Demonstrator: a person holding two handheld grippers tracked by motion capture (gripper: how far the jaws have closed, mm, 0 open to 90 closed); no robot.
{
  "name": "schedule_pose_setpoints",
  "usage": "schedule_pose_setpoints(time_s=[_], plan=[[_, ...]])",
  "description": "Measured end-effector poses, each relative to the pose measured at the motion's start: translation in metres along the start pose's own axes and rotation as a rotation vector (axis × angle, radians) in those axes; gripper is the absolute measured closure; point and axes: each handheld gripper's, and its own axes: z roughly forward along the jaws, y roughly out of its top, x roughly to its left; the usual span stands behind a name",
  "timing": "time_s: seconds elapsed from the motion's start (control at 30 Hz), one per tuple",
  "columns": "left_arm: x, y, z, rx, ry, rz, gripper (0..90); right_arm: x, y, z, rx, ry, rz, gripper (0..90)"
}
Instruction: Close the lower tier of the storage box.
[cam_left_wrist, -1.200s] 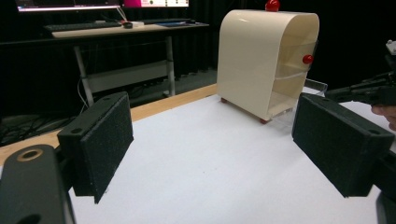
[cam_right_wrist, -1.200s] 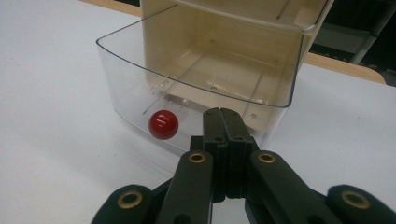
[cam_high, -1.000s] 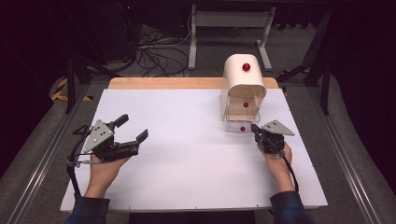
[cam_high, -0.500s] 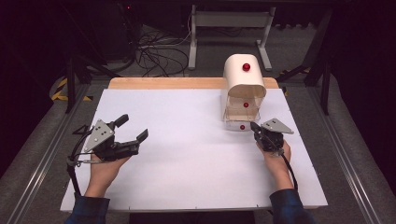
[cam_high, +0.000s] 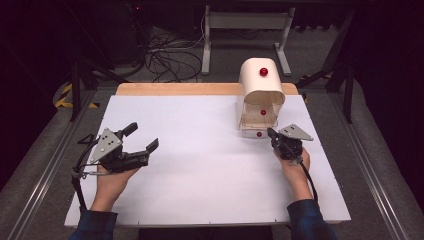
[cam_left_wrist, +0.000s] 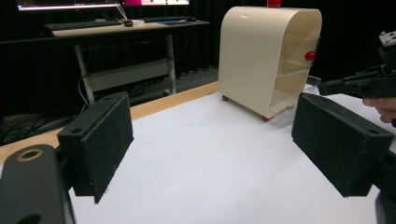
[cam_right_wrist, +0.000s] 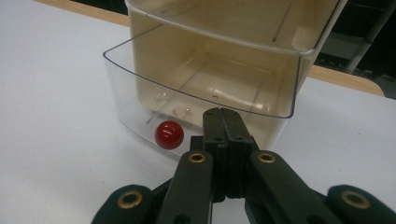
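Right gripper is sitting with jaws pressed together, holding nothing, tips just beside the red knob of the bottom drawer. That clear drawer is sticking partly out of the cream cabinet, which is standing at the far right of the white table, near the wooden back edge. Left gripper is resting well apart at the table's left, jaws spread wide, gripping nothing, pointing toward the cabinet.
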Motion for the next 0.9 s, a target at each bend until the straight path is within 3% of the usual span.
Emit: schedule_pose_setpoints(time_s=[0.9], plan=[[0.002,-0.001,0.000,0.010,-0.011,0.001,14.0,0.000,0.004,0.014,-0.003,-0.004,0.009,90.0]])
